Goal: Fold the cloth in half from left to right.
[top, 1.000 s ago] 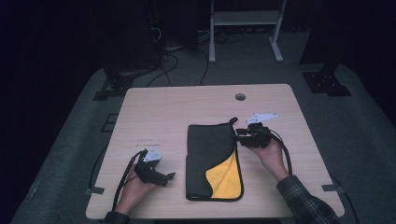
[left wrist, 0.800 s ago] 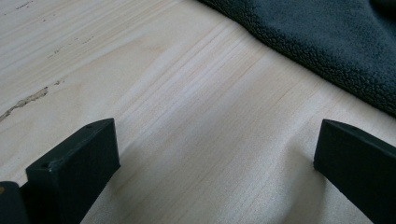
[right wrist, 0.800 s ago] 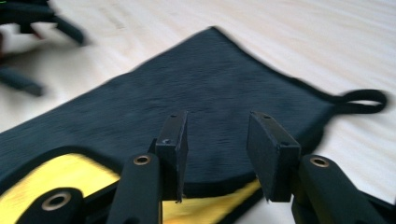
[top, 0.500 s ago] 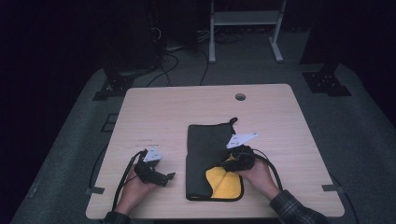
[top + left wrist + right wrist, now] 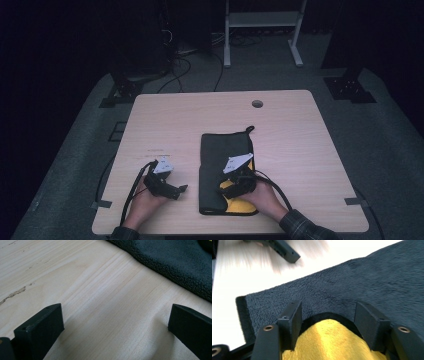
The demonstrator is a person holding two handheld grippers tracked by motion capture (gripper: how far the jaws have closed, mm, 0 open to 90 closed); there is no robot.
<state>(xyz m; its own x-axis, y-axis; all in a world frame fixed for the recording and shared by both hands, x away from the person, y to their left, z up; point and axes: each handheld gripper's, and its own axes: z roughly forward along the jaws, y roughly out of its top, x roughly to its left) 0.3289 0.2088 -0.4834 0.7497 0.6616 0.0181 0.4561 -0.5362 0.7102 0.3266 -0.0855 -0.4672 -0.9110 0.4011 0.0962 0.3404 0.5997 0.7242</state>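
Pale wooden surface point(image 5: 300, 150) carries a dark towel point(image 5: 225, 150), yellow underside showing at six o'clock. Right gripper point(image 5: 328, 315) straddles that fold, jaws wide; left gripper point(image 5: 115, 322) rests at nine o'clock, jaws wide.

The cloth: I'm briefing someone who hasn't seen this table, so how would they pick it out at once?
On the pale wooden table, look near the front edge, a little right of centre. The cloth lies folded there, dark grey and fleecy, under the right claw. Its turned-back yellow corner sets it apart.
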